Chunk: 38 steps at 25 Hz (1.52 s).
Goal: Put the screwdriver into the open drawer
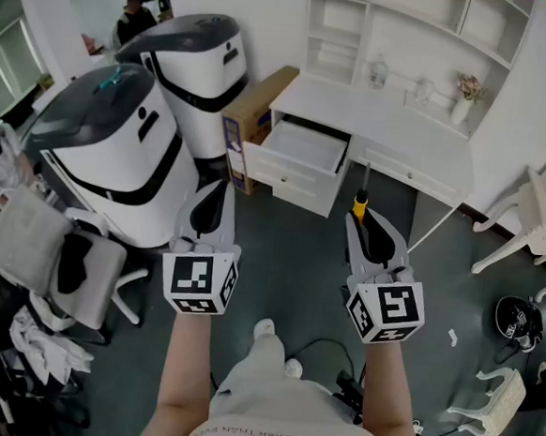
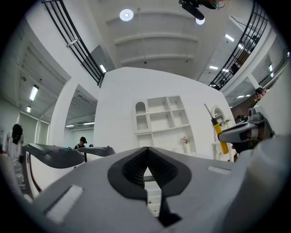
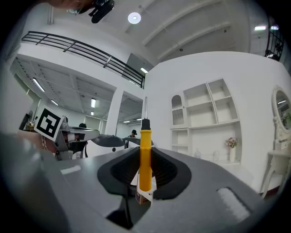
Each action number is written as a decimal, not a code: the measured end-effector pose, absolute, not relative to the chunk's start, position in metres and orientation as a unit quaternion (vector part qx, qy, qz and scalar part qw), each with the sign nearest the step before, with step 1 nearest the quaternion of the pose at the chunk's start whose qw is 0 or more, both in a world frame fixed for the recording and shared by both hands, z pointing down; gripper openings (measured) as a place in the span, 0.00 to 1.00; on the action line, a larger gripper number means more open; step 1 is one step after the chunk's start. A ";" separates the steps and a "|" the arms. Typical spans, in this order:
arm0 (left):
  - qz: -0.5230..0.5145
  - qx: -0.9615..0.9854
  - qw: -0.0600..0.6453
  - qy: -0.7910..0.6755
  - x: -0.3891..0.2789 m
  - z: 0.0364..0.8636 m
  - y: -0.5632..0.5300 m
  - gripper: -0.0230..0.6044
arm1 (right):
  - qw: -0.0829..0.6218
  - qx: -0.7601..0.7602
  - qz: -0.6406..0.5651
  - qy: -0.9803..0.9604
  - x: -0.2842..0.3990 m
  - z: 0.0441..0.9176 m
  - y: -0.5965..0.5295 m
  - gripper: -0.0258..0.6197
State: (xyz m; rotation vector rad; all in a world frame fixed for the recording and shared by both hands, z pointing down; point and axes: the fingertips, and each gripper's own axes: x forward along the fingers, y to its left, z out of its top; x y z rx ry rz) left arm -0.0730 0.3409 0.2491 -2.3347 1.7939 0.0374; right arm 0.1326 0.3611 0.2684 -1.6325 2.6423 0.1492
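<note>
Yellow screwdriver (image 3: 145, 157) upright in right claw (image 1: 365, 224), apart from open drawer (image 1: 279, 169)

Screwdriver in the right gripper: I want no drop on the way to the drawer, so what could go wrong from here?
1. The right gripper pinches the screwdriver only by its smooth yellow handle, so it could swivel or slip out.
2. Its thin shaft sticks out ahead and may strike the front of the open drawer or the desk edge above it.
</note>
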 end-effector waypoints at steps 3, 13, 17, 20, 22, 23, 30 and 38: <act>0.016 -0.791 0.100 0.604 -0.067 0.248 0.343 0.06 | 0.015 -0.529 0.048 0.847 0.140 0.269 0.363 0.16; 0.016 -0.797 0.095 0.596 -0.070 0.251 0.324 0.06 | 0.031 -0.532 0.029 0.846 0.140 0.273 0.346 0.15; 0.006 -0.804 0.095 0.588 -0.076 0.257 0.302 0.06 | 0.022 -0.536 0.028 0.844 0.130 0.279 0.326 0.16; 0.007 -0.806 0.090 0.585 -0.084 0.258 0.280 0.06 | 0.015 -0.538 0.025 0.843 0.121 0.282 0.306 0.16; 0.007 -0.808 0.088 0.583 -0.090 0.258 0.265 0.06 | 0.012 -0.539 0.021 0.842 0.115 0.282 0.291 0.16; 0.006 -0.808 0.087 0.582 -0.093 0.258 0.256 0.06 | 0.010 -0.539 0.020 0.842 0.111 0.282 0.282 0.16; 0.004 -0.821 0.080 0.565 -0.115 0.260 0.183 0.06 | -0.009 -0.548 0.021 0.836 0.085 0.283 0.217 0.16; 0.007 -0.835 0.082 0.544 -0.141 0.258 0.109 0.06 | -0.009 -0.573 0.020 0.819 0.056 0.283 0.153 0.16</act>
